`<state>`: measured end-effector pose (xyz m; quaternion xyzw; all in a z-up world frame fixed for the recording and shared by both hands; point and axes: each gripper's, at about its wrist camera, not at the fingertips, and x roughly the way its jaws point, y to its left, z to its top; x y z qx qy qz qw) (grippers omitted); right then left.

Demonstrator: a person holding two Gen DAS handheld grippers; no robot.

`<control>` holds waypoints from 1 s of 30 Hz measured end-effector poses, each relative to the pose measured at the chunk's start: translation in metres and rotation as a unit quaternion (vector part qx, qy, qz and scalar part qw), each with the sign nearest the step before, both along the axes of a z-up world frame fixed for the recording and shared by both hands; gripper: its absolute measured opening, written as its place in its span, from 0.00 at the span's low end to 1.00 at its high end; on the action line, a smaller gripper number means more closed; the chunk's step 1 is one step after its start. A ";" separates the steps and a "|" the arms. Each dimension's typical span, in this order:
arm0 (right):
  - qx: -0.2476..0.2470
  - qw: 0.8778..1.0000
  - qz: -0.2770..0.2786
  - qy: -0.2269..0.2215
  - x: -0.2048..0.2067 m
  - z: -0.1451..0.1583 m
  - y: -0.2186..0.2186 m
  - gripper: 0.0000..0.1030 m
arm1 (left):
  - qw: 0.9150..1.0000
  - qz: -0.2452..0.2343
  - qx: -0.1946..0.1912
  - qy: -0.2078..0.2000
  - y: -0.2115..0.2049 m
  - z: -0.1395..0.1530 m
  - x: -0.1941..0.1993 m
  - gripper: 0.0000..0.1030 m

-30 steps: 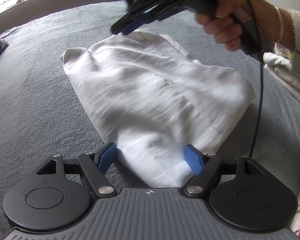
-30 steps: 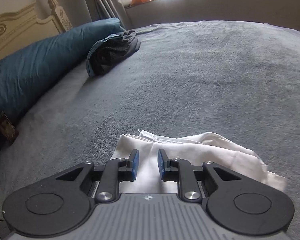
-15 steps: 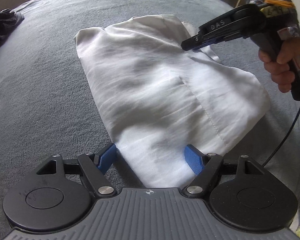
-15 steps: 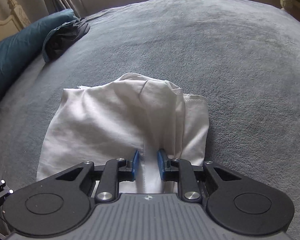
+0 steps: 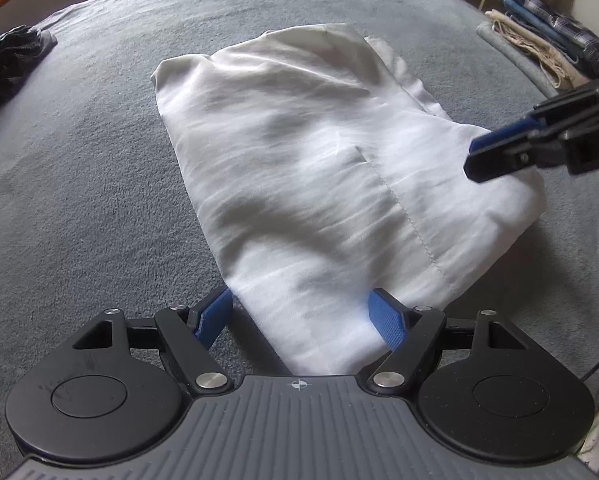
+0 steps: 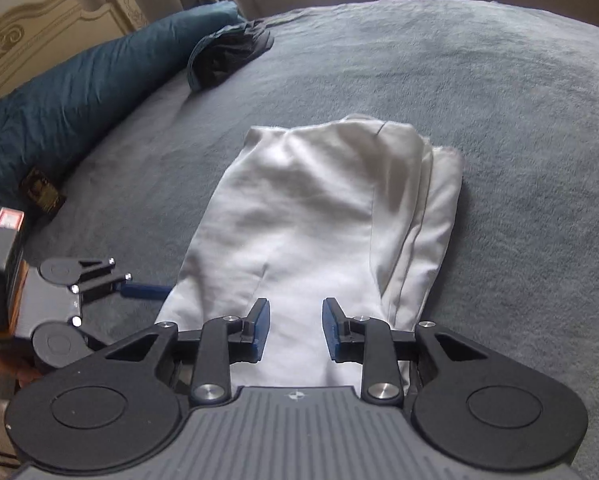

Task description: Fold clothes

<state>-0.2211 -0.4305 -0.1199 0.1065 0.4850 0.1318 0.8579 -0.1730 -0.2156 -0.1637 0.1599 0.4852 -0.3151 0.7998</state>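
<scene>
Across the grey bed (image 6: 499,80) a white garment (image 5: 319,184) lies flat in a layered rectangle, folded at least once, with stacked edges along one long side. It looks light, thin and limp, likely to sag and slide, so the corners or hemmed edges seem the surest hold. Beyond it sit a teal pillow (image 6: 79,92) and a dark crumpled cloth (image 6: 227,56). At the near end, the left hand-held gripper (image 5: 301,316) stands wide apart astride one corner; the right hand-held gripper (image 6: 295,328) stands apart above the cloth, gripping nothing. What kind of garment it is cannot be made out, and its nearest edge is hidden under both tools.
</scene>
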 end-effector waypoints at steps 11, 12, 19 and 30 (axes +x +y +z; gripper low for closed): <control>-0.001 1.000 0.008 0.029 -0.019 -0.008 0.001 0.30 | 1.000 0.013 0.007 -0.006 0.005 -0.005 0.002 0.74; 0.006 1.000 0.013 0.027 -0.021 -0.005 0.000 0.30 | 1.000 0.013 0.008 -0.006 0.005 -0.005 0.002 0.74; 0.007 0.998 -0.001 0.062 -0.027 -0.023 -0.009 0.30 | 1.000 0.010 0.009 -0.008 0.006 -0.007 0.001 0.74; 0.009 0.998 -0.008 0.057 -0.027 -0.028 -0.009 0.30 | 1.000 0.010 0.012 -0.010 0.007 -0.006 0.002 0.75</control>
